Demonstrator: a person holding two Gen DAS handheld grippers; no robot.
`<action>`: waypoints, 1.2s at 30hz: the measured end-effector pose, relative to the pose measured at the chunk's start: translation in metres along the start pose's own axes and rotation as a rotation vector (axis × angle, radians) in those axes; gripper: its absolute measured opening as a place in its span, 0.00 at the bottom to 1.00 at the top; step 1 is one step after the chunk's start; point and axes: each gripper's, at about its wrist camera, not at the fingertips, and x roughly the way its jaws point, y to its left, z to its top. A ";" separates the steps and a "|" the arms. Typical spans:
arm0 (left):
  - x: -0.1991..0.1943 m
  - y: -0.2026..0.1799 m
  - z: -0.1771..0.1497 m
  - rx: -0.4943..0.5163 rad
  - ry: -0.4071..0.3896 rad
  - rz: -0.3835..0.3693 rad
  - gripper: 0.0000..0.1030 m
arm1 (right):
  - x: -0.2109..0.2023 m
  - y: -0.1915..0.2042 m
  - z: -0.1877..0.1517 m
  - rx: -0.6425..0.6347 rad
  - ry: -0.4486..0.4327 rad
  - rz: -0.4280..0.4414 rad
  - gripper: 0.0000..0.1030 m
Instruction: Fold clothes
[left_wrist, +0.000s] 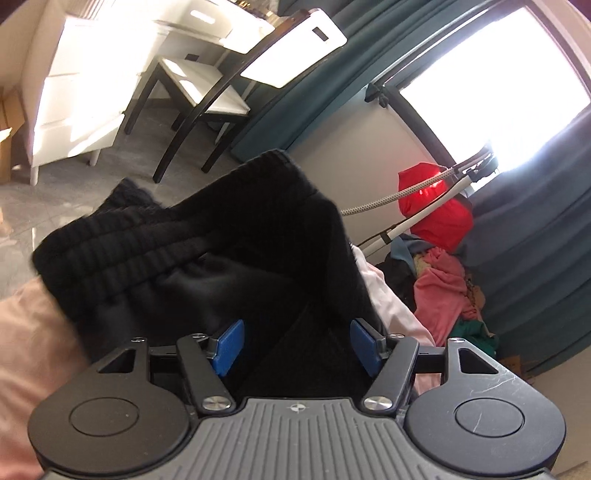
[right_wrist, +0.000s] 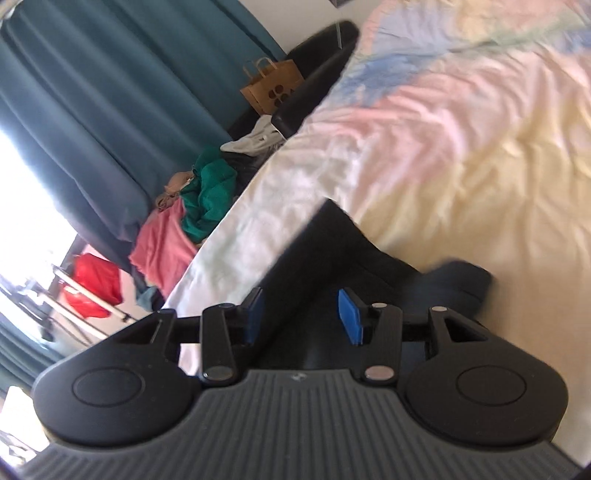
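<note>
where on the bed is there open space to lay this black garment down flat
The pastel patterned bedspread looks bare beyond the black ribbed garment, toward its yellow and pink middle. The floor strip beside the bed is crowded with a pile of pink and green clothes.

black garment (left_wrist: 207, 258): lower part hidden behind left gripper (left_wrist: 297, 345) | bedspread (right_wrist: 461, 147): motion-blurred, cut off at right edge

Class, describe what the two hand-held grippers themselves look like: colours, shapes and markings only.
Both match. The left hand-held gripper and right hand-held gripper each have blue rectangular pads on black linkage arms with silver pivot screws, two round black discs either side, and a grey ribbed centre plate bearing a small round emblem. No cables or sleeves show.
</note>
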 end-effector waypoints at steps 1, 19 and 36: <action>-0.013 0.008 -0.005 -0.018 0.012 -0.013 0.72 | -0.011 -0.010 -0.005 0.035 0.012 0.018 0.48; 0.023 0.070 -0.022 -0.258 -0.026 0.004 0.58 | 0.034 -0.058 -0.056 0.243 0.116 0.087 0.71; -0.070 0.027 0.017 -0.243 -0.121 -0.047 0.11 | -0.023 -0.036 -0.011 0.091 -0.001 0.116 0.11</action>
